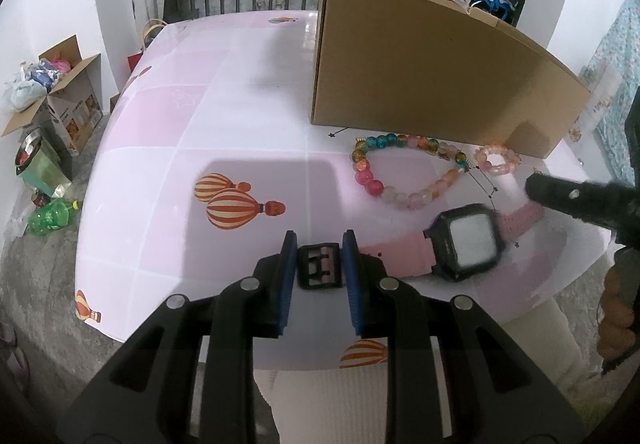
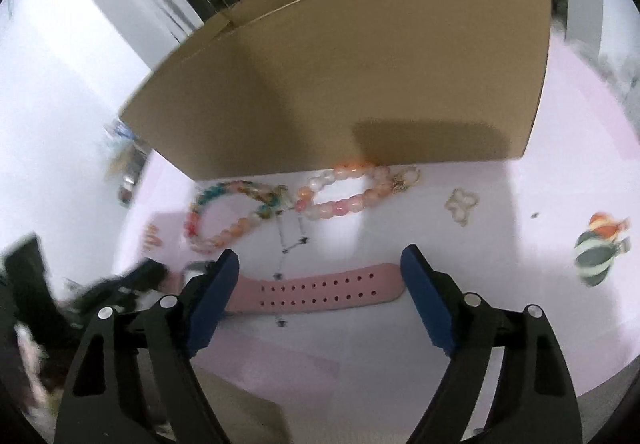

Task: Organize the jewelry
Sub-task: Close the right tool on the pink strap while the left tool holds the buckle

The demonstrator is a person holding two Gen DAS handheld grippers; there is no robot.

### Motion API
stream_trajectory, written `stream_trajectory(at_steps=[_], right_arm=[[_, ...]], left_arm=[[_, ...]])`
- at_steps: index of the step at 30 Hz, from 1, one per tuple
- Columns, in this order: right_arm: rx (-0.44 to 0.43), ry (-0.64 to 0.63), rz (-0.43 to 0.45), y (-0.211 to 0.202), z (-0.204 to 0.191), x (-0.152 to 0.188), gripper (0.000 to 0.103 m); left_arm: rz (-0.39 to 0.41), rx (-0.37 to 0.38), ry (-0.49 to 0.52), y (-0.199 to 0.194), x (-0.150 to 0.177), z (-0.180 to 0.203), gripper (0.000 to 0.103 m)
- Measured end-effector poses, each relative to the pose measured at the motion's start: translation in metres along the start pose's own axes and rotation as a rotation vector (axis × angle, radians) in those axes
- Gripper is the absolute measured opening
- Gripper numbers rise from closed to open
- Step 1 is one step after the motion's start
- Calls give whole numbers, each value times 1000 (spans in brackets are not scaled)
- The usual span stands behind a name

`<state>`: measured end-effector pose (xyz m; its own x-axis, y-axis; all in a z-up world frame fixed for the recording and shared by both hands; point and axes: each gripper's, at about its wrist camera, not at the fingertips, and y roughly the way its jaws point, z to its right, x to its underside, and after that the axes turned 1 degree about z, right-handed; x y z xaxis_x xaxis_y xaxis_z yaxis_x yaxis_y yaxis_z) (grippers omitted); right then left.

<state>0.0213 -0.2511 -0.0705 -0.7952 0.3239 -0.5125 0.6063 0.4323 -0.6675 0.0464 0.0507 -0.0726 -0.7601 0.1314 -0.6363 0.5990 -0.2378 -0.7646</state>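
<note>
Only from the right wrist shows a butterfly charm (image 2: pixel 461 206); left jaws clamp the watch buckle (image 1: pixel 320 266), right jaws apart.

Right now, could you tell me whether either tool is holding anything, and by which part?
The left tool grips the pink watch by its black buckle. The right tool is open around the strap's holed end, holding nothing.

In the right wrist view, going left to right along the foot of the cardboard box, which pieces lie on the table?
Multicoloured glass-bead bracelet → pink and white bead bracelet with a gold charm → small cream butterfly-shaped clip. All three lie beyond the pink perforated watch strap, which sits between the open right gripper jaws.
</note>
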Motion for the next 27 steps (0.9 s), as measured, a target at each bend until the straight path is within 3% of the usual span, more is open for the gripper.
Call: stream_trajectory(at_steps=[2, 8, 15, 17, 22, 27], right_arm=[[-87, 19, -37, 6, -3, 3, 77], [-230, 73, -97, 12, -2, 10, 77], [-262, 69, -98, 3, 1, 14, 77], [-264, 77, -96, 2, 5, 12, 69], [-311, 159, -124, 12, 18, 12, 33], [-343, 137, -112, 2, 12, 7, 22]], left_arm=[[-1, 2, 0, 0, 0, 0, 21], [-2, 1, -2, -1, 0, 0, 21], [-2, 1, 0, -2, -1, -1, 21], [-3, 0, -2, -2, -1, -2, 21], [1, -6, -19, -2, -2, -4, 20], [24, 50, -53, -13, -2, -10, 20]])
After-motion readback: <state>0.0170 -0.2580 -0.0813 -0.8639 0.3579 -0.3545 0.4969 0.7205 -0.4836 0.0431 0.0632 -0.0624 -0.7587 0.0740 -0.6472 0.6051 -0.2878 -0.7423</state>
